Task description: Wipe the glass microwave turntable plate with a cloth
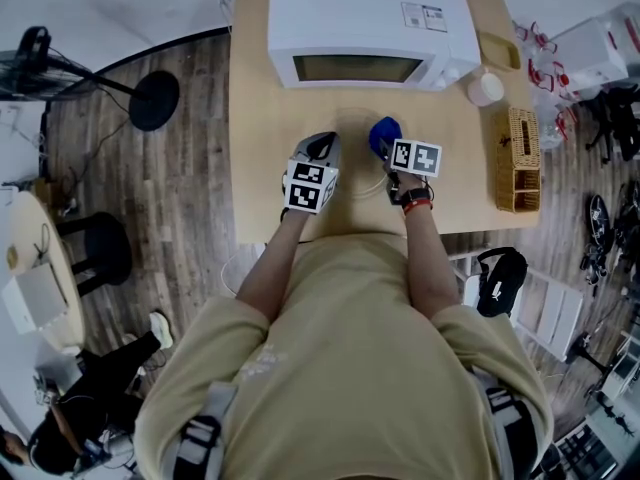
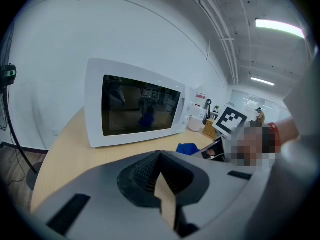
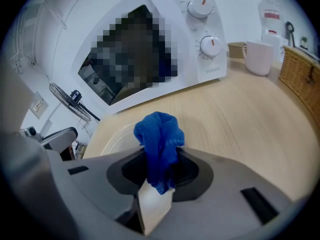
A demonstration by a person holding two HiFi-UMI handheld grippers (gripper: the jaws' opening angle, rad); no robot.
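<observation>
My right tongs (image 3: 159,170) pinch the fuzzy blue cloth (image 3: 159,134) by the boxy microwave (image 3: 150,49). My left tongs (image 2: 160,157) are closed, empty.

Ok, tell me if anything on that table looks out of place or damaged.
Only the glass turntable plate: it lies flat on the table in front of the microwave, not inside it, which fits wiping. The right hand-held gripper pinches a bunched blue cloth. No spill or damage shows.
</observation>
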